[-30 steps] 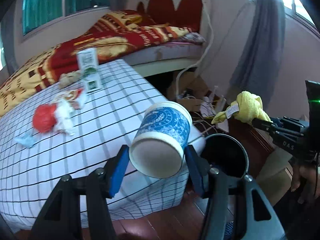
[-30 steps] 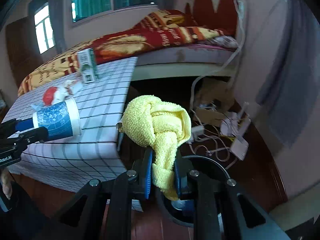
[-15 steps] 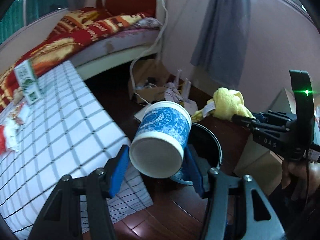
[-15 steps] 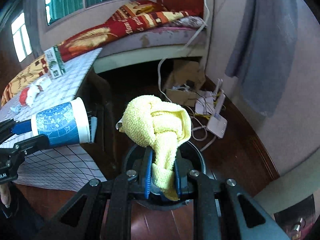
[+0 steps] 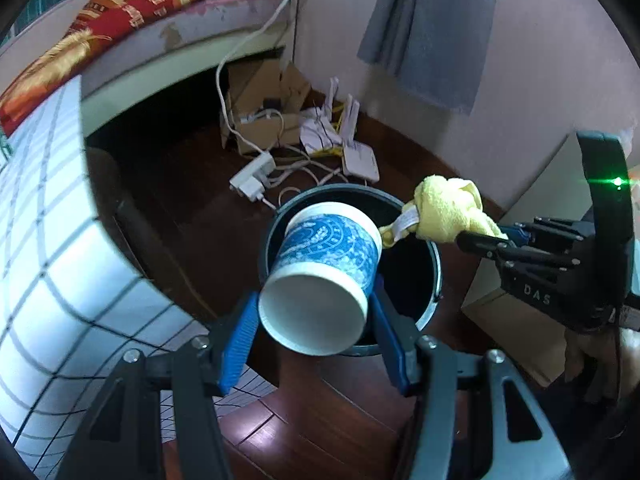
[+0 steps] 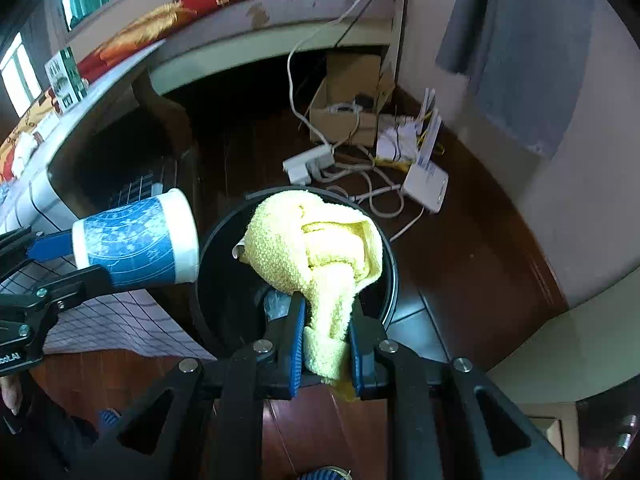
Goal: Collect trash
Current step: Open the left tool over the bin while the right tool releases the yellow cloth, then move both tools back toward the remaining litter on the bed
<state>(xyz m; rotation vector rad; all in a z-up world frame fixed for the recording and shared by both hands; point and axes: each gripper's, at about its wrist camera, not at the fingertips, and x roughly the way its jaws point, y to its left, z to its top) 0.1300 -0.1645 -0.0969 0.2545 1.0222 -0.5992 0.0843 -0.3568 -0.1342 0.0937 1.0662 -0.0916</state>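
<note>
A blue-and-white paper cup (image 5: 325, 276) lies sideways in my left gripper (image 5: 312, 322), whose blue pads are shut on its base. The cup (image 6: 136, 240) hangs over the near-left rim of a round black trash bin (image 5: 434, 276) on the floor. My right gripper (image 6: 326, 340) is shut on a knotted yellow cloth (image 6: 316, 248), held right above the bin (image 6: 390, 280) mouth. In the left wrist view the cloth (image 5: 448, 208) and the right gripper (image 5: 484, 240) come in from the right over the bin's far rim.
A table with a white checked cloth (image 5: 44, 264) stands left of the bin. Behind the bin lie a power strip (image 5: 252, 176), cables, a white router (image 6: 426, 184) and a cardboard box (image 6: 348, 116). A bed (image 5: 160, 0) runs along the back; a grey curtain (image 5: 436, 28) hangs at right.
Both grippers have swung away from the table and sunk toward the bin. The cup and the cloth now hang over its mouth, and both grips are unchanged.
</note>
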